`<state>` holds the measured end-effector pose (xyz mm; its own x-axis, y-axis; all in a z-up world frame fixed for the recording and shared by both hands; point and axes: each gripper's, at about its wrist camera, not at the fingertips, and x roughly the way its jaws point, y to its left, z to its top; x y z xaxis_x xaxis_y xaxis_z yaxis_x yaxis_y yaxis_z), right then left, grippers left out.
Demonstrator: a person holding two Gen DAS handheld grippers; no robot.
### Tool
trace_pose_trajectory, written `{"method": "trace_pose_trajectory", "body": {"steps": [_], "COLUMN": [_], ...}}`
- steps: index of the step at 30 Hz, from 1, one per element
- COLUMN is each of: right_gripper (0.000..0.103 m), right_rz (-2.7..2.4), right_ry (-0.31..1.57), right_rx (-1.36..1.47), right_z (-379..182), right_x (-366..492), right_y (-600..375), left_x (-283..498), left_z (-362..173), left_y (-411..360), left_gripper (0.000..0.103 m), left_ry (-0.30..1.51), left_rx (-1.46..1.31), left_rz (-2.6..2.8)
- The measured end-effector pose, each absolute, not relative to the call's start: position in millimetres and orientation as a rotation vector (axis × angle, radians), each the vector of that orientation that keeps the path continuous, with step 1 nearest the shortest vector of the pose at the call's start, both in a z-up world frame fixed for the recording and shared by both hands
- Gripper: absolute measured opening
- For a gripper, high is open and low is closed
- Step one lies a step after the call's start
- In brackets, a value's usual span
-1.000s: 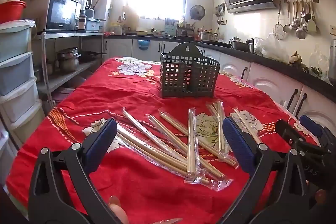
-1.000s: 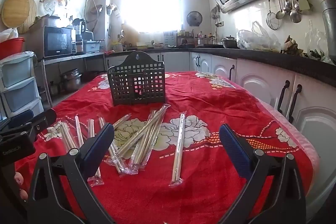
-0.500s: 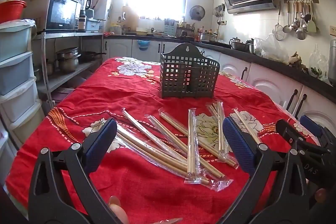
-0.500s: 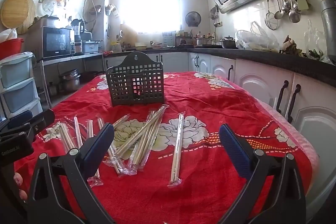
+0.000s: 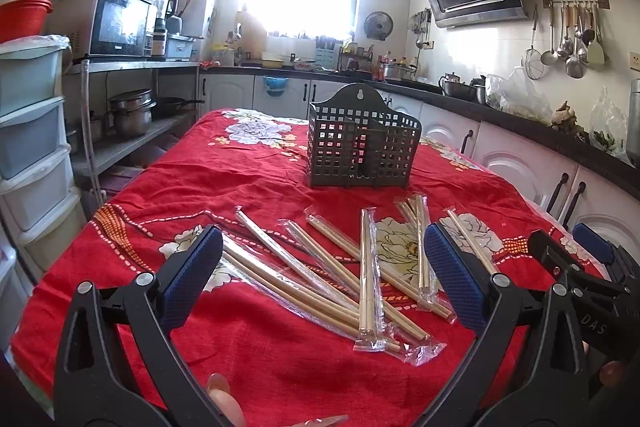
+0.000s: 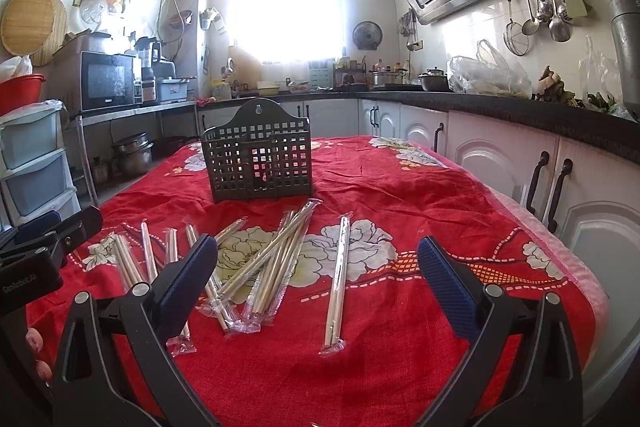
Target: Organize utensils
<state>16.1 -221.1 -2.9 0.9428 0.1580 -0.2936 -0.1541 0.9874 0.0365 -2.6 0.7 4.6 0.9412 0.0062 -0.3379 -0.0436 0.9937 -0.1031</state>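
Several pairs of wooden chopsticks in clear plastic sleeves (image 5: pixel 360 275) lie scattered on a table under a red flowered cloth (image 5: pixel 240 171). Behind them stands a dark perforated utensil holder (image 5: pixel 362 141), upright, with nothing seen inside. My left gripper (image 5: pixel 324 275) hovers open above the near end of the pile, nothing between its blue pads. In the right wrist view the same chopsticks (image 6: pixel 276 259) and holder (image 6: pixel 260 159) appear, one pair (image 6: pixel 338 279) lying apart to the right. My right gripper (image 6: pixel 318 279) is open and holds nothing.
White cabinets under a dark counter (image 6: pixel 520 115) run along the right of the table. Plastic drawers (image 5: pixel 28 131) and a shelf with pots (image 5: pixel 132 111) stand to the left. The other gripper shows at each frame's edge (image 5: pixel 580 279) (image 6: pixel 44 247).
Both views have shifted very slightly; the right gripper's view sits a little lower. Nothing on the table has moved.
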Motion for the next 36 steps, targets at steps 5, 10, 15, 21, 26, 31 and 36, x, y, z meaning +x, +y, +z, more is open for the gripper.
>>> {"method": "trace_pose_trajectory", "body": {"steps": [5, 10, 15, 21, 26, 31, 36], "right_gripper": [0.097, 0.097, 0.097, 0.097, 0.097, 0.097, 0.097], "right_rz": [0.160, 0.161, 0.160, 0.161, 0.162, 0.169, 0.192], "right_ry": [0.299, 0.301, 0.302, 0.299, 0.295, 0.303, 0.318], "right_rx": [0.011, 0.012, 0.012, 0.014, 0.013, 0.010, 0.000], "right_z": [-2.3, -1.7, -2.3, -1.9, -1.1, -1.1, 0.2], "right_x": [15.3, 14.7, 15.2, 14.7, 14.1, 16.5, 21.5], "right_y": [-220.8, -220.5, -220.8, -221.0, -220.4, -220.1, -217.2], "left_x": [-3.4, -3.6, -3.6, -3.7, -3.7, -3.4, -1.6], "left_z": [5.0, 5.2, 5.3, 6.1, 6.0, 7.2, 5.8], "left_y": [0.9, 0.8, 1.2, 1.3, 1.4, 3.6, 8.7], "left_gripper": [0.093, 0.093, 0.093, 0.093, 0.093, 0.093, 0.093], "left_ry": [0.341, 0.341, 0.341, 0.341, 0.340, 0.343, 0.339], "left_rx": [-0.107, -0.107, -0.109, -0.108, -0.108, -0.116, -0.125], "left_rz": [0.029, 0.030, 0.029, 0.030, 0.030, 0.039, 0.056]}}
